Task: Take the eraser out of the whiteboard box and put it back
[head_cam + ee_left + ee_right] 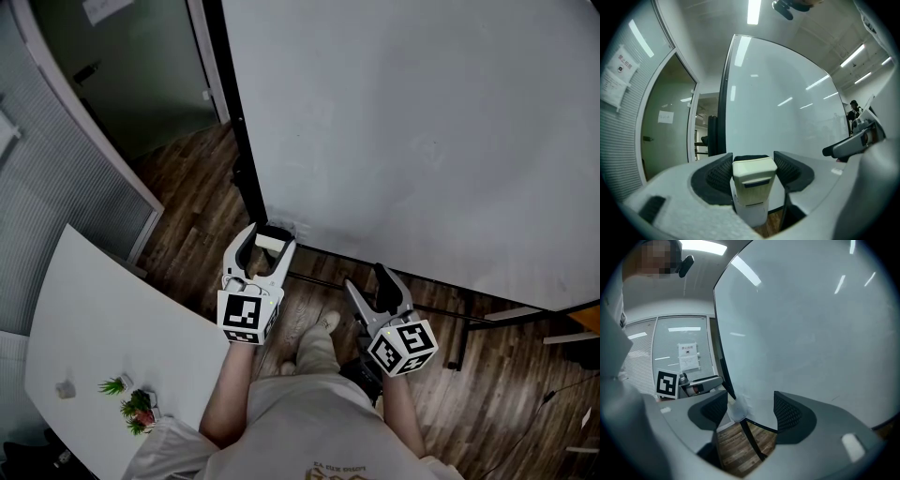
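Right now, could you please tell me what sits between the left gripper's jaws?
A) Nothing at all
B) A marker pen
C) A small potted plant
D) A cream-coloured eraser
D: the left gripper view shows the eraser clamped between the two dark pads of the left gripper, in front of the whiteboard.

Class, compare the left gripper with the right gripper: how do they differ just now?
The left gripper is shut on the cream eraser; the right gripper's jaws stand apart with nothing between them. The left gripper is at the lower corner of the whiteboard; the right gripper is further along its bottom edge. Both point at the whiteboard.
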A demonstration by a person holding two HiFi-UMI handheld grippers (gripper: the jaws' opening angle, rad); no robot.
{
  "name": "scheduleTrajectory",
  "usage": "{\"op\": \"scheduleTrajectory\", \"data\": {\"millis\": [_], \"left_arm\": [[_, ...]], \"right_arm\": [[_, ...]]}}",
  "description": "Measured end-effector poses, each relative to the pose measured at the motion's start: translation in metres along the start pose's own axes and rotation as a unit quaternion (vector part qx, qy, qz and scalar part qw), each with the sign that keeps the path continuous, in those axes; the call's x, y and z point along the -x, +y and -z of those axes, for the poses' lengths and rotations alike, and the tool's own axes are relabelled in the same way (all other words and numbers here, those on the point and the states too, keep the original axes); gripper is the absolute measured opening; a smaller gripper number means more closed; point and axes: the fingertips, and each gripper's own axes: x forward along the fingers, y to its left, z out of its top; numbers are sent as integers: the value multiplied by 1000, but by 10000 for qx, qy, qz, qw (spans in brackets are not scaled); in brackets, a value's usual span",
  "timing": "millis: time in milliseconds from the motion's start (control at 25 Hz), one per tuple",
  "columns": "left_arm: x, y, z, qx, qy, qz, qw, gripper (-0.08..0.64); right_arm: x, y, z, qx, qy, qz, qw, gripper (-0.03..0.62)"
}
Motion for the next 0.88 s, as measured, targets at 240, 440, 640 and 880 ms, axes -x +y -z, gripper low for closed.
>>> {"op": "scheduleTrajectory", "data": {"millis": [240, 440, 640, 880], "left_arm": [[3, -1, -6, -23, -71, 7, 10000, 270], [6, -2, -10, -31, -110, 13, 9999, 270], [10, -3, -14, -57, -133, -2, 9999, 270], [18, -6, -22, -70, -226, 16, 9997, 270]], "right_arm": [[1, 3, -1, 15, -28, -14, 10000, 308], [3, 5, -3, 44, -50, -20, 10000, 308], [2, 8, -1, 62, -40, -59, 10000, 308], [4, 14, -4, 90, -85, -112, 9999, 308]]}}
